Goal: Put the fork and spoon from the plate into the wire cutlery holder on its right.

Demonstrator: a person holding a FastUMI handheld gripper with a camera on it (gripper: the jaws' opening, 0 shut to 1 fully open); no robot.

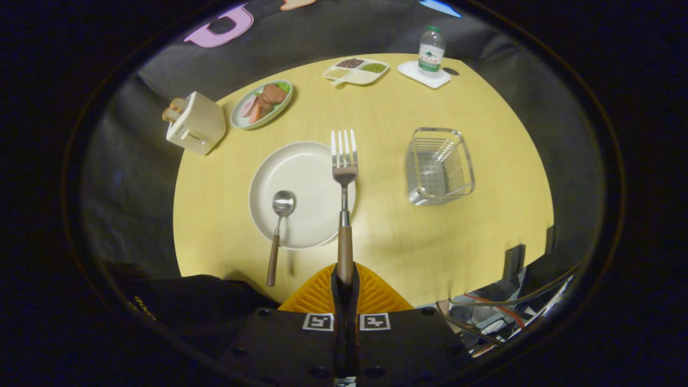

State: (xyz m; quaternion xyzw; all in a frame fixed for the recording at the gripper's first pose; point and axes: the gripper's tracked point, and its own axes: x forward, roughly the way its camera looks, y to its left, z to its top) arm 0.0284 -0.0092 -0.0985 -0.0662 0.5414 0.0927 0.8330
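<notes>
My gripper (344, 279) is shut on the wooden handle of the fork (344, 177), which is lifted off the table and points straight ahead, its tines above the right rim of the white plate (306, 166). The spoon (278, 226) lies with its bowl on the plate's lower left and its wooden handle reaching past the rim toward me. The wire cutlery holder (441, 166) stands on the yellow table to the right of the plate, beyond and right of the fork, with nothing in it that I can see.
A cream toaster (196, 123) sits at the table's far left edge. Beyond the plate are a dish of food (262, 104), a divided tray (356, 70) and a water bottle (431, 51) on a white coaster. Cables and clutter lie off the table's near right edge.
</notes>
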